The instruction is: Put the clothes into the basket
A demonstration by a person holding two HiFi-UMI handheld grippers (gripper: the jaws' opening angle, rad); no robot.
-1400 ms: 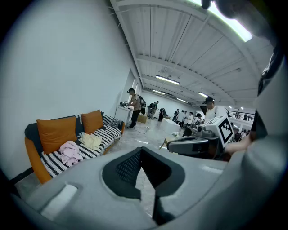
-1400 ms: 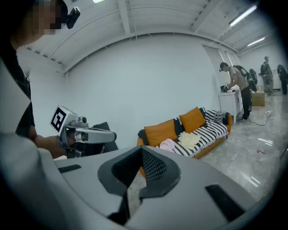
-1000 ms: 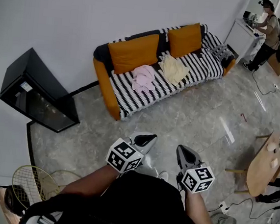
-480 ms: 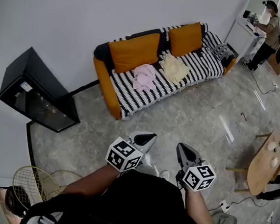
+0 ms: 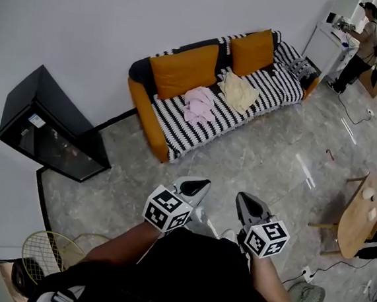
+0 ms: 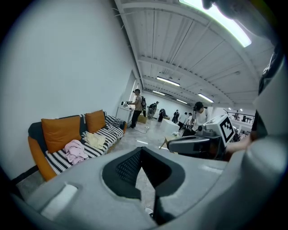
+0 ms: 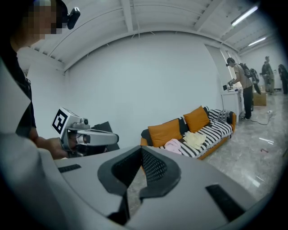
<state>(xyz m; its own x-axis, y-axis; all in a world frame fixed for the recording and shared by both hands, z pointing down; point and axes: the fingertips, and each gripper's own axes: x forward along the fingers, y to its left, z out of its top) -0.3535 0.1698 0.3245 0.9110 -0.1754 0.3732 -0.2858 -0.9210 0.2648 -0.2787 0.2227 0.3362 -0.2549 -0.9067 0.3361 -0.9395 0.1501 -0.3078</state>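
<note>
A pink garment (image 5: 198, 105) and a pale yellow garment (image 5: 239, 92) lie on the striped sofa (image 5: 176, 136) with orange cushions, far ahead of both grippers. A wire basket (image 5: 47, 253) stands on the floor at the lower left, behind my left arm. My left gripper (image 5: 201, 183) and right gripper (image 5: 242, 199) are held side by side over the marble floor, pointing toward the sofa. Both are shut with nothing between their jaws. The left gripper view shows its closed tips (image 6: 141, 150) and the pink garment (image 6: 75, 150). The right gripper view shows its tips (image 7: 141, 149) and the yellow garment (image 7: 194, 138).
A black cabinet (image 5: 51, 127) stands by the wall on the left. At the right are a wooden table (image 5: 357, 220) and a floor fan (image 5: 307, 299). A person (image 5: 364, 34) stands at a white desk in the far corner, and cables lie on the floor there.
The person carrying the grippers has moved a little forward across the floor toward the sofa. Both grippers stay side by side with their jaws as before.
</note>
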